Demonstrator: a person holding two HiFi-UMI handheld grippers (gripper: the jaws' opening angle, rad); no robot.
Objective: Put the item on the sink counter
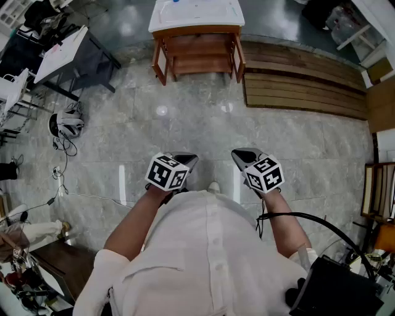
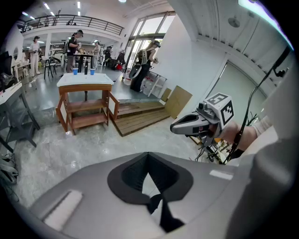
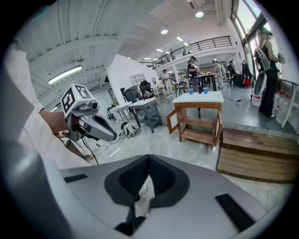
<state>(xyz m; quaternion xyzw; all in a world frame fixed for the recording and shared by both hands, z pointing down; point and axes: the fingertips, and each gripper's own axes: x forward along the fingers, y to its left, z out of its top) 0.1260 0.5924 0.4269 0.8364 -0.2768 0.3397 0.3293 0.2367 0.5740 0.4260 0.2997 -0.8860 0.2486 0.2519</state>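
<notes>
Looking down in the head view, the person's white shirt (image 1: 203, 259) fills the bottom. Both tools are held out just ahead of it, side by side and apart. The left tool (image 1: 185, 162) and the right tool (image 1: 242, 156) both point toward the counter (image 1: 196, 18), which stands well away across the stone floor. The counter's far edge is cut off by the top of the frame. A wooden platform (image 1: 302, 86) lies beside its right edge. No item shows here; the jaws' own bodies cover whatever sits between them.

In the left gripper view, the left tool (image 2: 148, 156) is clenched, its dark pads (image 2: 131, 175) meeting at the tip. Only a smooth pale sliver shows in the slit behind them, with nothing held. The right tool (image 2: 174, 127) hangs in the air at right, side on. The counter (image 2: 85, 80) stands far off, with two blue cups (image 2: 75, 71) on top toward its far edge.

In the right gripper view, the right tool (image 3: 148, 158) is also clenched tip to tip. A pale, crumpled item (image 3: 142, 191) is pinched in the slit between its pads, spilling a little over the left pad's edge. Most of it is buried by the jaws, so what it is cannot be made out. The left tool (image 3: 112, 136) shows at left. The counter (image 3: 198, 98) is well ahead of the item, with the cups (image 3: 190, 92) small and blurred on it.
</notes>
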